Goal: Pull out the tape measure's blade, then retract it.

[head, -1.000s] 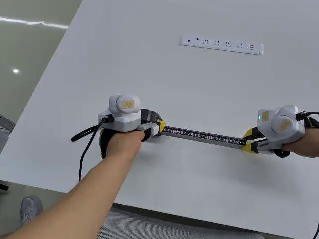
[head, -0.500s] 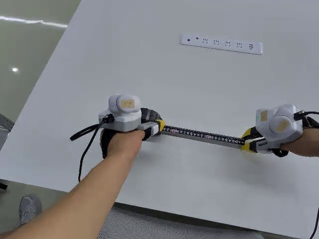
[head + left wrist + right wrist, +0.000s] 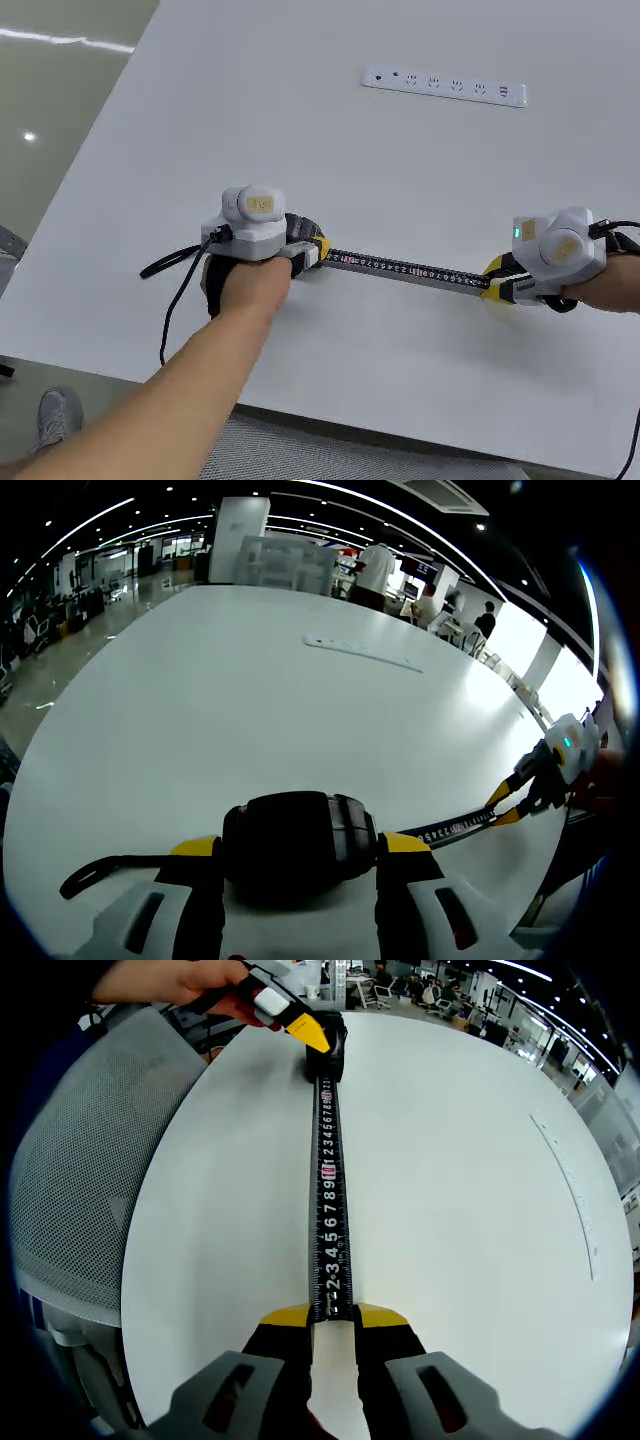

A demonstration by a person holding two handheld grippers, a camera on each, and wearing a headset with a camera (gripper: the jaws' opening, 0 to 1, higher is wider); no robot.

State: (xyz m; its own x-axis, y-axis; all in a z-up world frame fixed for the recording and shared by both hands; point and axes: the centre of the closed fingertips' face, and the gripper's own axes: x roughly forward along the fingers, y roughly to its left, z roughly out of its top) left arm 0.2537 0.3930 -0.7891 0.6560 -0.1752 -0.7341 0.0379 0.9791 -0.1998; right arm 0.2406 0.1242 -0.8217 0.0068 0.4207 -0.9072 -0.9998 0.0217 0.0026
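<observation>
Blade [image 3: 400, 268] is out. It spans straight between the two tools, printed face up, low over the white counter [image 3: 300, 120]. Can't tell whether it rests on the surface or hangs just above it.

Left tool [image 3: 305, 256] is clamped on the tape measure case [image 3: 298, 845]. The black-and-yellow body sits between its jaws, and the blade leaves the case on the side facing the right tool.

Right tool [image 3: 333, 1320] is pinched on the blade's free end, with a yellow jaw tip on either side. The low numbers sit just ahead of the tips and the strip runs dead ahead to the case.

The tools are well apart. A power strip [image 3: 443, 87] lies well beyond both, out of the way.

Read: the pull-out step looks done or near done — a fair run of blade is showing and it looks taut. Retract is the half left to do.

Next move, as I'd judge it:
- Hold the case steady in the left tool.
- Walk the right tool along the blade's own line toward the case, with the pinch kept on so the spring feeds in at a controlled rate.
- Alignment matters — a sideways offset could kink or twist the strip.
- Letting go early would likely let the blade whip back and jolt the case in the left tool's jaws.
- Whether a lock is set on the case, I can't tell from these views.
</observation>
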